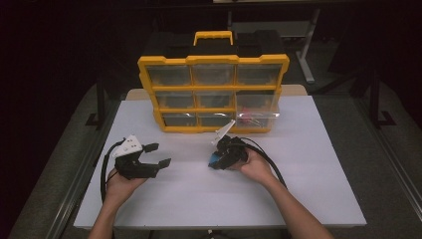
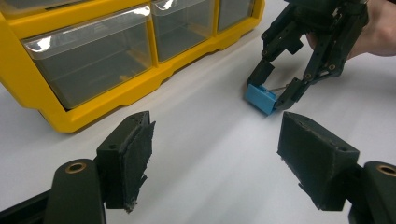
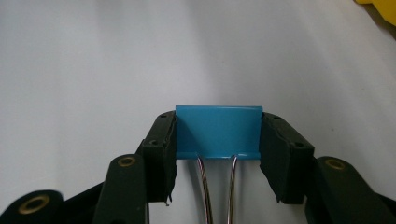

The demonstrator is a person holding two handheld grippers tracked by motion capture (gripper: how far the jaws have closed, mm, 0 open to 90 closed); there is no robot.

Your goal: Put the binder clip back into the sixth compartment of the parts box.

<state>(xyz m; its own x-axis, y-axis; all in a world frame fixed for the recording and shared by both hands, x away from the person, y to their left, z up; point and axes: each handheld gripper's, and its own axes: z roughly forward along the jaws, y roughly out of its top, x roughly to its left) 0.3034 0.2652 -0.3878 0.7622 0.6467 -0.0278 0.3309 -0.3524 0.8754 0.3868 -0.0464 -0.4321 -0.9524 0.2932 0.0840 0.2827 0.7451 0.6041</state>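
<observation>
- Right gripper view showed the right gripper (image 3: 218, 140) with its jaws closed on the two short ends of a blue binder clip (image 3: 218, 131), both pads pressing against it. The clip lay on the white bench (image 3: 93, 56), its two wire handles pointing back toward the camera.
- High view placed the clip (image 1: 214, 160) in front of the yellow drawer box (image 1: 213, 94), a little right of the middle of the bench, well apart from the box.
- Left gripper (image 1: 154, 157) rested on the bench at the left side, its jaws wide and holding nothing.
- Step in hand seemed to be the grasp of the clip, with the lift not yet begun, because the clip appeared to touch the bench.
- Next move probably called for a straight lift with a firm grip, since the painted metal ends were smooth and could slip, and perhaps for the left gripper to open a drawer.
- Drawers were clear but dim; something red showed in the lower right one, and I could not tell what it was.
- Back of the box was lost in the dark.
</observation>
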